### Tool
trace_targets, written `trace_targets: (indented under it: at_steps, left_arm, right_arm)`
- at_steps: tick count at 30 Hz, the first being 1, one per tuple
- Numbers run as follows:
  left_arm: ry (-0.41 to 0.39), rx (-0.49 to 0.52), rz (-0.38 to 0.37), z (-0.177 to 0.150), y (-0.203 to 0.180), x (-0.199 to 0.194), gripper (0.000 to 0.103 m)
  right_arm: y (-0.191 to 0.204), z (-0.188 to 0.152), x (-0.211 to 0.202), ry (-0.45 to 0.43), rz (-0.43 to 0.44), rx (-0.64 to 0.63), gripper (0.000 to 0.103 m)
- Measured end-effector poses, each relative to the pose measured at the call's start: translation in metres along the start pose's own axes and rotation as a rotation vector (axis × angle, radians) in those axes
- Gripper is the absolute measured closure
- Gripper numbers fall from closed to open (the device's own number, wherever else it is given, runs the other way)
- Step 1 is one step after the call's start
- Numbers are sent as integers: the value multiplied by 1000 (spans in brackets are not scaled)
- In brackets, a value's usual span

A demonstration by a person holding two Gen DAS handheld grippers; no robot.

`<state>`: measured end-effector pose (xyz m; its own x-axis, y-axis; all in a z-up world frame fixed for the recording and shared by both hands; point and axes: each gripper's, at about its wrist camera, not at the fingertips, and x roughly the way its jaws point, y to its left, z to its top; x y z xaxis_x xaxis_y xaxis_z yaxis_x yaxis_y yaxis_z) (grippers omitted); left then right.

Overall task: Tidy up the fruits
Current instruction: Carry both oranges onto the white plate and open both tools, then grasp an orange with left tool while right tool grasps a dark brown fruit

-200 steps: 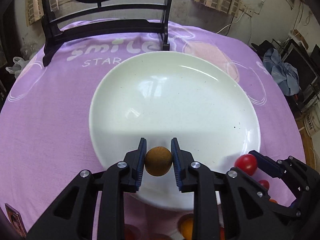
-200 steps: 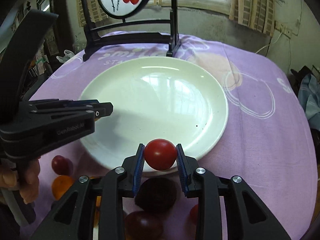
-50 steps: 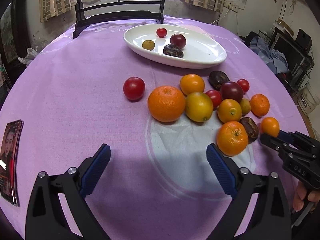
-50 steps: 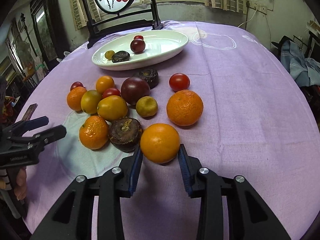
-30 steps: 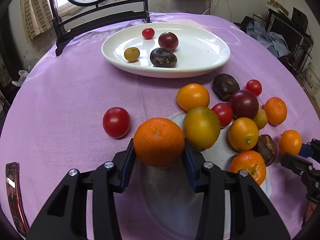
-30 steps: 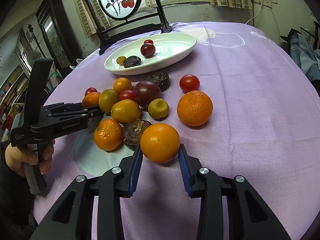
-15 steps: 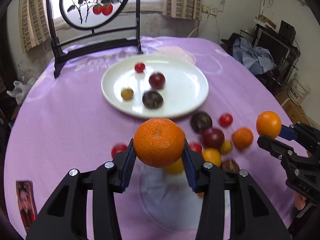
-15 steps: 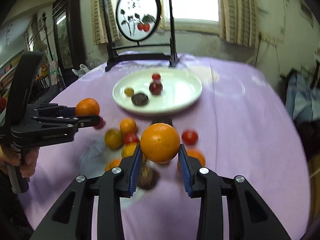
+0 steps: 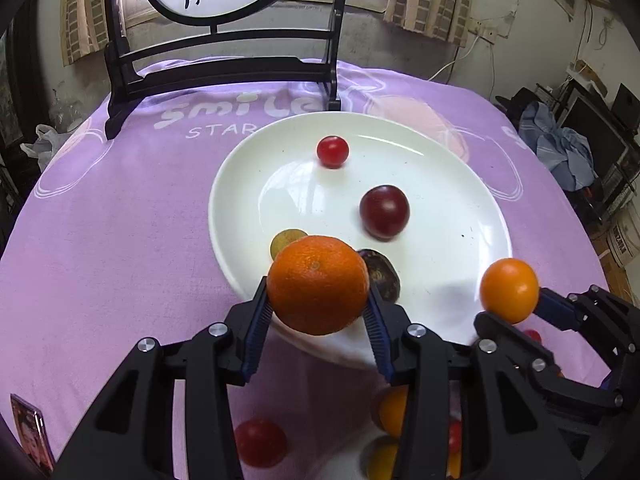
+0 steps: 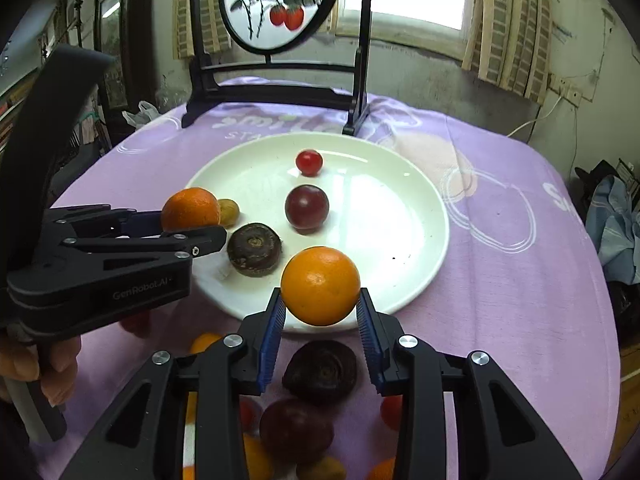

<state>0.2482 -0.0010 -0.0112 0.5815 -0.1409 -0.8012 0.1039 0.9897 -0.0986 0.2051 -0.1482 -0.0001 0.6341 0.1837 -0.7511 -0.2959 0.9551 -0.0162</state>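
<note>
My left gripper (image 9: 318,312) is shut on a large rough orange (image 9: 318,284) held over the near rim of the white plate (image 9: 472,264). My right gripper (image 10: 320,312) is shut on a smoother orange (image 10: 320,285) above the plate's (image 10: 416,256) front edge; that orange (image 9: 509,290) shows at the right of the left wrist view. On the plate lie a cherry tomato (image 9: 332,151), a dark red plum (image 9: 384,211), a small yellow-green fruit (image 9: 286,240) and a dark brown passion fruit (image 10: 254,249). The left gripper (image 10: 200,236) with its orange (image 10: 191,208) shows at the left of the right wrist view.
Several loose fruits lie on the purple cloth under the grippers: a passion fruit (image 10: 322,372), a plum (image 10: 296,428), a red tomato (image 9: 260,442). A black wooden stand (image 9: 224,72) with a round painted screen rises behind the plate. A card (image 9: 30,434) lies at the table's left edge.
Both grippers have lifted their oranges off the cloth and carried them forward to the plate. The plate looms much larger, and the loose fruit pile has dropped below the fingers.
</note>
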Motion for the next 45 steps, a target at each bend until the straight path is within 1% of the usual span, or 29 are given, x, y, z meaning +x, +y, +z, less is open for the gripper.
trace_targets:
  at_steps: [1,2,3,4,5,7,9,10,11,12,14,16,20,25,30,32,36,39,42,45]
  left_arm:
    - [2,-7,-5,1,0,3,59]
    - [2,-17,-12,2,1,5,57]
    - [-4,-29,-19,3,2,5,54]
    - [-11,-32,-16,3,2,4,48]
    - [-22,-32,-10,3,1,1,39]
    - [-58,-35,-4,1,0,-12,30]
    - [-83,-28,-3,-3,0,-25,29]
    - [-89,-26,-3,-6,0,-32,26]
    - [-95,-29,-4,-10,0,-39,21]
    - [-104,-34,-7,-15,2,-47,19]
    - [-119,-45,-18,-26,5,-62,12]
    - [-134,-63,-36,-40,10,-75,10]
    - [-133,-74,-18,-71,15,-87,9]
    - [-101,-100,-2,-100,25,-85,8]
    - [-98,-64,30,-113,30,-77,8]
    - [-85,-59,38,-115,33,-73,8]
    - [-70,-85,-7,-116,37,-73,8]
    - [-58,-70,-3,-118,33,-71,8]
    - [-58,-58,-1,-118,29,-72,8]
    - [-56,-49,-15,-120,26,-74,8]
  right_arm:
    - [0,1,4,7,10,11,65]
    - [-1,2,7,13,24,22,57]
    - [-2,1,8,12,29,33,54]
    - [-2,-1,6,4,25,40,54]
    - [-2,-2,3,1,27,39,54]
    - [-3,-9,-7,-9,36,42,54]
    - [-6,-16,-19,-21,45,49,53]
    - [-7,-19,-25,-27,49,52,50]
    - [-9,-23,-32,-33,51,58,45]
    - [-11,-30,-41,-46,50,67,43]
    - [-15,-41,-53,-61,54,78,42]
    - [-17,-56,-67,-67,61,89,41]
    - [-17,-87,-85,-64,55,94,40]
    - [-9,-121,-98,-43,23,78,40]
    - [2,-143,-97,12,-7,54,40]
    - [5,-148,-92,39,-19,51,40]
    - [11,-154,-82,69,-24,43,40]
    - [12,-149,-73,84,-33,52,41]
    - [15,-141,-65,91,-18,43,42]
    - [18,-134,-59,91,-12,29,43]
